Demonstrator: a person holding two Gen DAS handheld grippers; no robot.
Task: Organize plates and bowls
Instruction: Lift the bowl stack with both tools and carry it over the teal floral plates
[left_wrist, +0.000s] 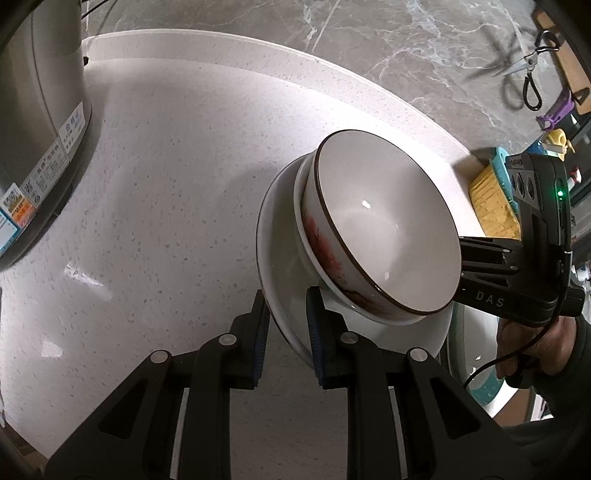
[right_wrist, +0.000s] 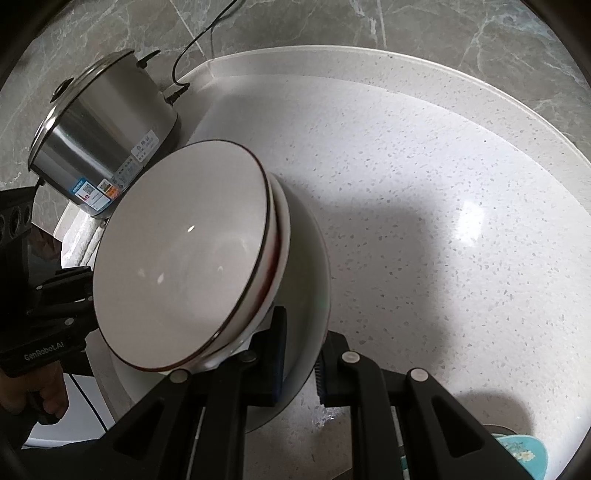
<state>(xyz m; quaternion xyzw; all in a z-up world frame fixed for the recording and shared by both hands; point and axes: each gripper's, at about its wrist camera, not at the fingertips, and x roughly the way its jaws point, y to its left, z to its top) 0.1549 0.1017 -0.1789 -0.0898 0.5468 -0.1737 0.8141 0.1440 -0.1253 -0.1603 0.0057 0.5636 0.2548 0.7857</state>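
Both grippers are pinching the plate rim: left gripper (left_wrist: 287, 332) clamping the near-left edge of the plate (left_wrist: 280, 236), right gripper (right_wrist: 301, 354) clamping the opposite edge, pads pressed tight on the thin lip. The plate is carrying a stack, a shallow white dish (left_wrist: 301, 206) with a dark-rimmed bowl (left_wrist: 388, 229) nested on top, red pattern on its outer wall. The whole stack is hanging above the speckled counter (left_wrist: 166, 177), not touching it as far as I can tell. My read on the step: carrying the stack to a set-down spot. Doing it well means keeping both hands level and moving together, since the bowl is only sitting loose and would slide if one side dips; lowering slowly and releasing only once the plate is flat on the counter. Around: steel pot (right_wrist: 107, 140) with cord far left, closest obstacle, so keeping clear of it. Scissors (left_wrist: 524, 70) hanging on the far-right wall, yellow brush (left_wrist: 491, 199) at the right, teal plate (right_wrist: 517, 454) near right. Open counter in the middle is looking free.
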